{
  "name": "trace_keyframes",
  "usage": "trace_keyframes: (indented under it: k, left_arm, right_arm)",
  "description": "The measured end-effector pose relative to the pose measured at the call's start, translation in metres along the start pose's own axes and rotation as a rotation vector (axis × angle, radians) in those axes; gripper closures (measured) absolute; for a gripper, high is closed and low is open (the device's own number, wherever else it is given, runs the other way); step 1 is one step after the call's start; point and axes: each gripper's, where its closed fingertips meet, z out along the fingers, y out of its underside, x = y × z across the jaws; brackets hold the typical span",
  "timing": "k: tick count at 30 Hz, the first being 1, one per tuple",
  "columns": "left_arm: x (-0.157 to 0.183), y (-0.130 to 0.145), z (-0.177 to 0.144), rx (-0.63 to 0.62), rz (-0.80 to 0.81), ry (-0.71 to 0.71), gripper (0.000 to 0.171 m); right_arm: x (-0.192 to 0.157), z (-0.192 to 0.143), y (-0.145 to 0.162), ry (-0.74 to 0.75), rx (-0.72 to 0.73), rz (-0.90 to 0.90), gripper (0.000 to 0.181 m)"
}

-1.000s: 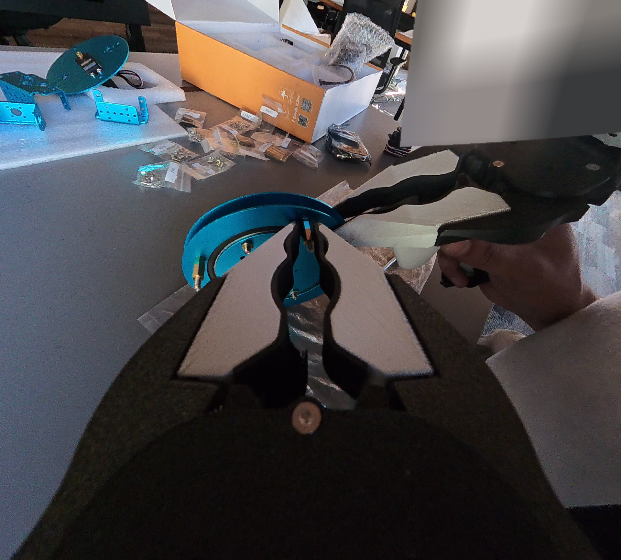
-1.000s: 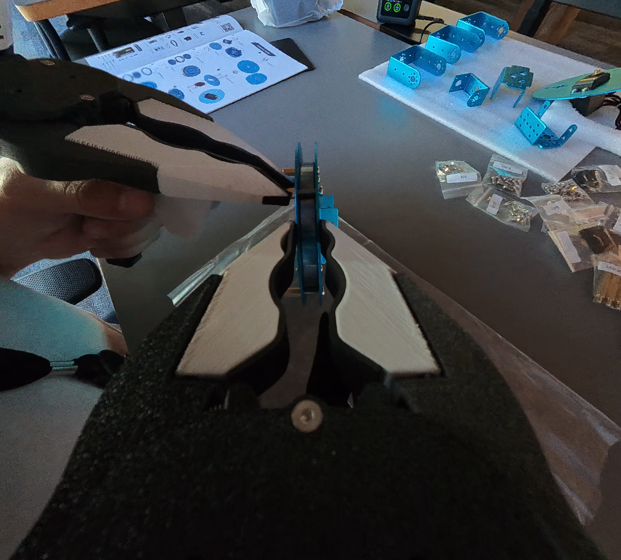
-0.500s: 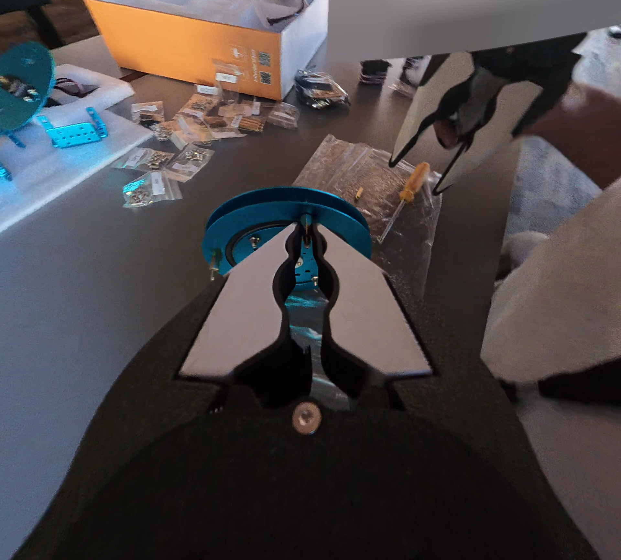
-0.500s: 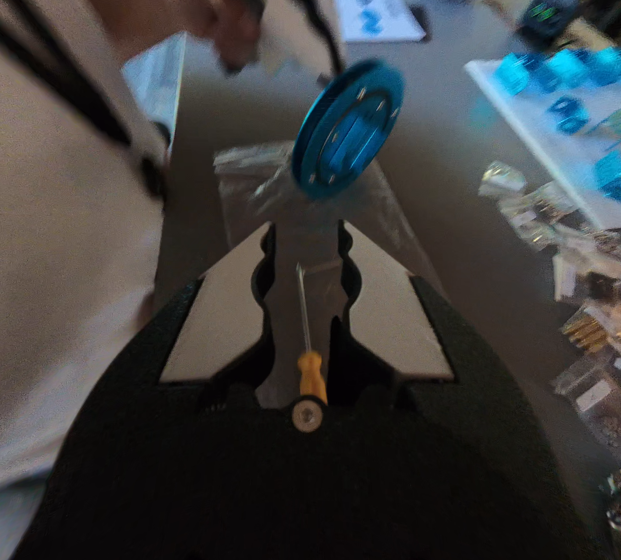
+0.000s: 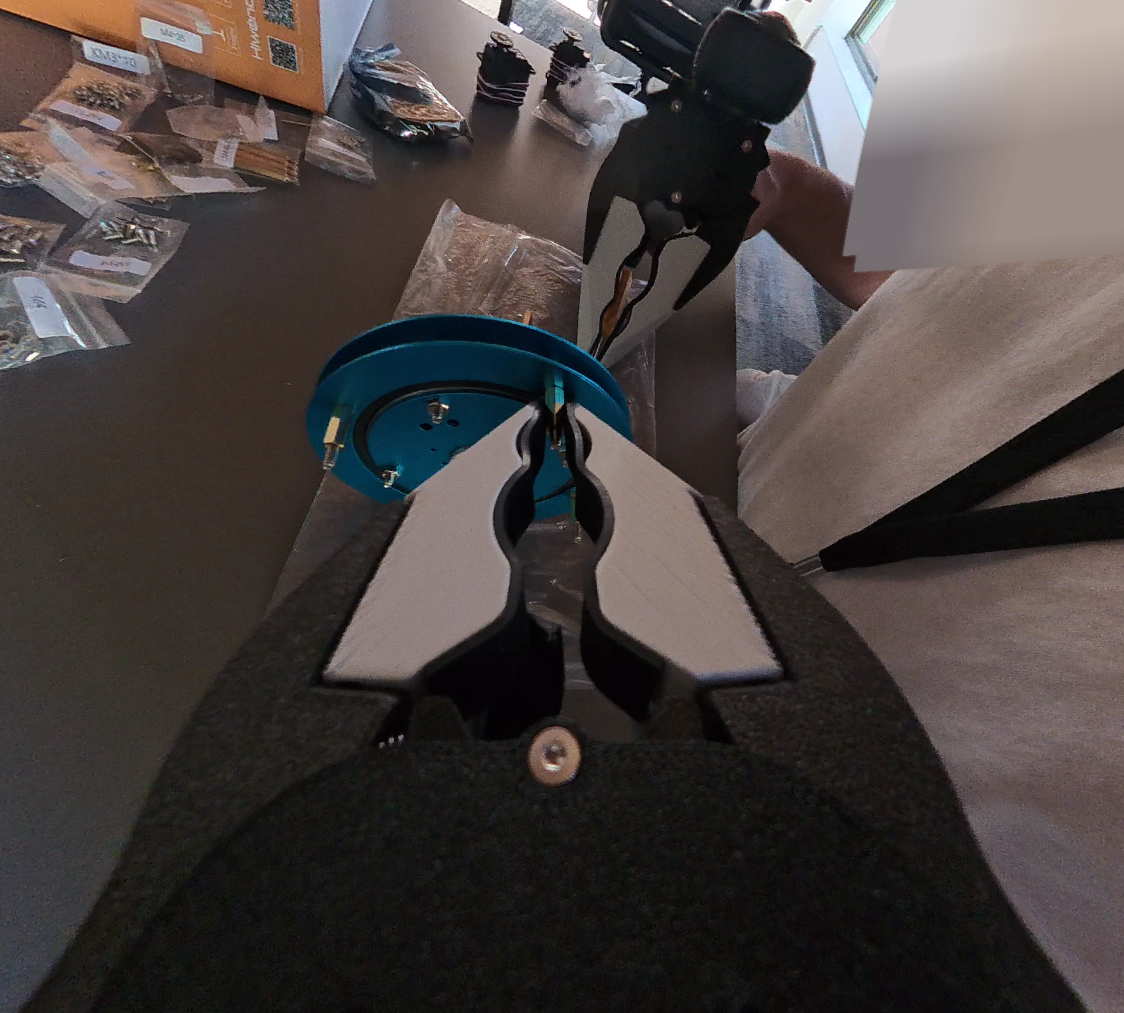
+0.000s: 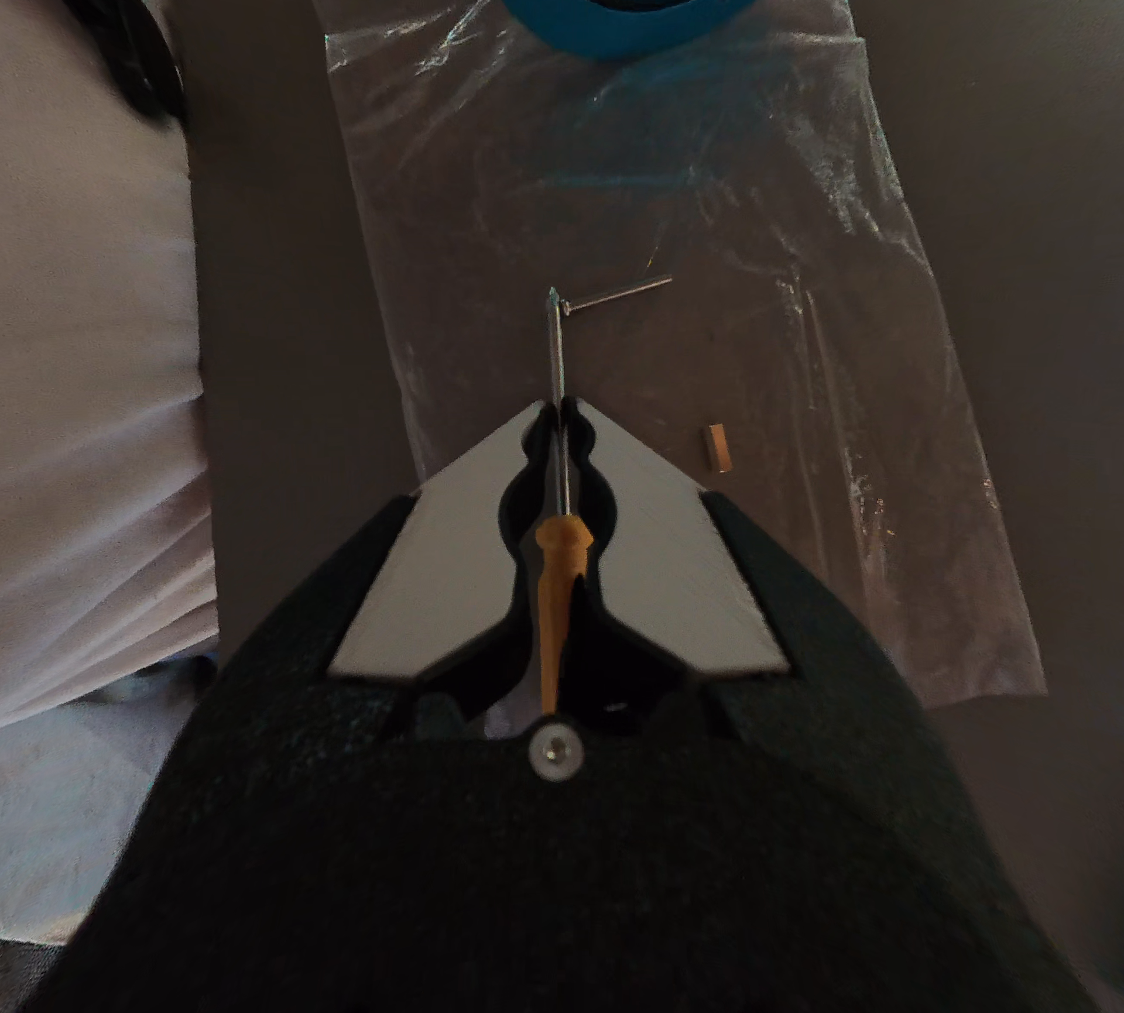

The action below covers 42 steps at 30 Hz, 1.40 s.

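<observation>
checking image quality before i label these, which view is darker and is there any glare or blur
Right wrist view is darker: the table is dim, with glare streaks on the plastic bag, yet the screwdriver stays sharp. Left wrist view is brighter, windows blown out at top, the blue disc crisp, wide-angle bending at the edges.

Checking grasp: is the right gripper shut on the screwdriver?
Shut: right gripper fingertips pinch the screwdriver shaft, handle between the fingers.

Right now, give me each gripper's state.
Left gripper: shut on the blue disc assembly, at a brass standoff.
Right gripper: shut on the yellow-handled screwdriver.
</observation>
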Motion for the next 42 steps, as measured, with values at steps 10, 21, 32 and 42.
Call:
trace_keyframes:
  k: [10, 21, 32, 42]
  left_arm:
    - [-0.003, -0.002, -0.002, -0.044, -0.188, 0.133, 0.168]
    - [-0.004, -0.003, -0.001, -0.048, -0.201, 0.158, 0.168]
    - [-0.005, -0.003, -0.002, -0.047, -0.209, 0.143, 0.168]
    - [-0.004, -0.003, -0.002, -0.052, -0.204, 0.135, 0.168]
  right_arm:
    - [0.040, -0.049, -0.106, 0.595, 0.100, -0.510, 0.179]
    - [0.055, -0.030, -0.119, 0.696, -0.010, -0.578, 0.178]
    - [0.050, -0.029, -0.126, 0.700, -0.014, -0.591, 0.178]
    - [0.055, -0.023, -0.121, 0.704, -0.053, -0.566, 0.178]
